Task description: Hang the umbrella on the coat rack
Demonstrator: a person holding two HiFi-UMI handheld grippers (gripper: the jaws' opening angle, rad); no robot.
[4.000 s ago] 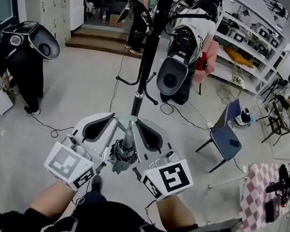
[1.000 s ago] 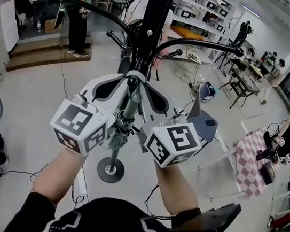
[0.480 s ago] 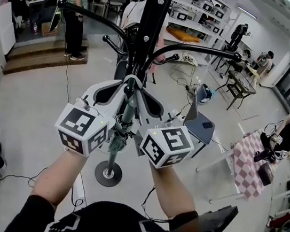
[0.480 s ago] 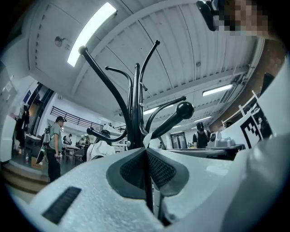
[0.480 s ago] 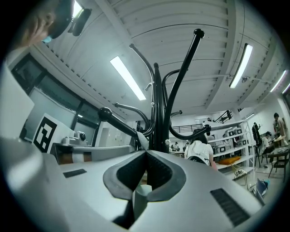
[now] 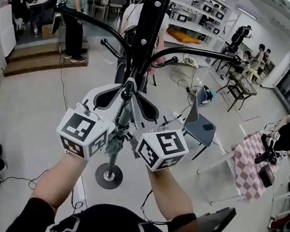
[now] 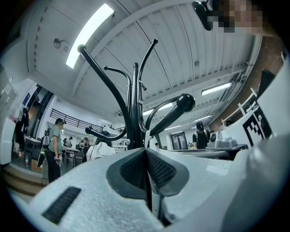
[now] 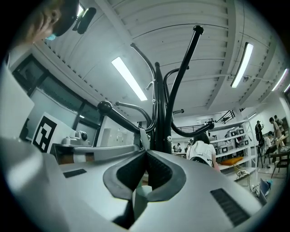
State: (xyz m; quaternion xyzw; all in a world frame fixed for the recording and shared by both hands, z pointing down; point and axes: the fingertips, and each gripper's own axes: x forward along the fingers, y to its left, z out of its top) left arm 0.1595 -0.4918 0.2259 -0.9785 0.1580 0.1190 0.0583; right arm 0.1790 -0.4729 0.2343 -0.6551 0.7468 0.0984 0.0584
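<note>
Jaws of the left gripper (image 6: 120, 90) and the right gripper (image 6: 137, 94) are both closed and meet tip to tip on the upper end of the umbrella (image 6: 117, 138), directly in front of the coat rack (image 6: 147, 26) pole and just below its lower hooks. The umbrella is folded, grey-green, with a slim shaft and a loosely bunched canopy that hangs down on the near side of the rack's base. In the left gripper view, the left gripper (image 7: 146, 154) has its pads pressed together on a thin pale strip, with the coat rack (image 7: 135, 118) rising close behind. In the right gripper view, the right gripper (image 8: 146, 154) clamps a pale green part of the umbrella (image 8: 138, 197), again right against the coat rack (image 8: 157, 118). Judged light, with a stiff shaft and soft cloth; best held at the top end.
</note>
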